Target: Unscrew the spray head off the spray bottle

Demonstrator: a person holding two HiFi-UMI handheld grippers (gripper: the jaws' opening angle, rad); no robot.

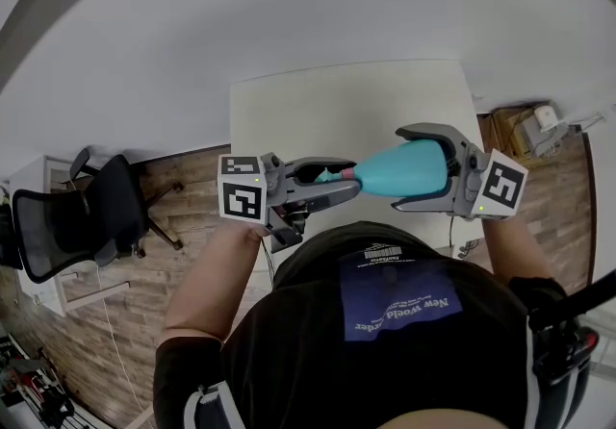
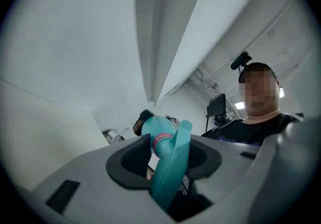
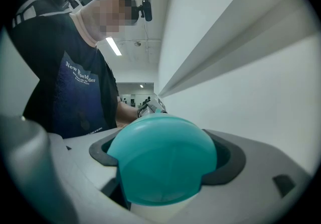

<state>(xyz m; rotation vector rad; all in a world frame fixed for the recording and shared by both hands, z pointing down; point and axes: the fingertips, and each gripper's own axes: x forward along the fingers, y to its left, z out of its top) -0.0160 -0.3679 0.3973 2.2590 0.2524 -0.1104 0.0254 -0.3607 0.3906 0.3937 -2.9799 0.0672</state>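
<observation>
Item: teal plastic spray bottle (image 1: pixel 422 169), held horizontal in air above near part of white rectangular table (image 1: pixel 318 110). Left gripper (image 1: pixel 351 177): jaws clamped on teal spray head (image 2: pixel 170 168) at bottle's left end. Right gripper (image 1: pixel 397 169): jaws closed round bottle's fat body, pads touching it.

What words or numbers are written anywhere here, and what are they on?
"New", then a word starting with "W" that I cannot read for sure: on the person's dark shirt.
Small line under those words: too small to read.
Left marker cube and right marker cube: black-and-white squares only, no letters.
Spray bottle and spray head: no writing that I can see.
</observation>
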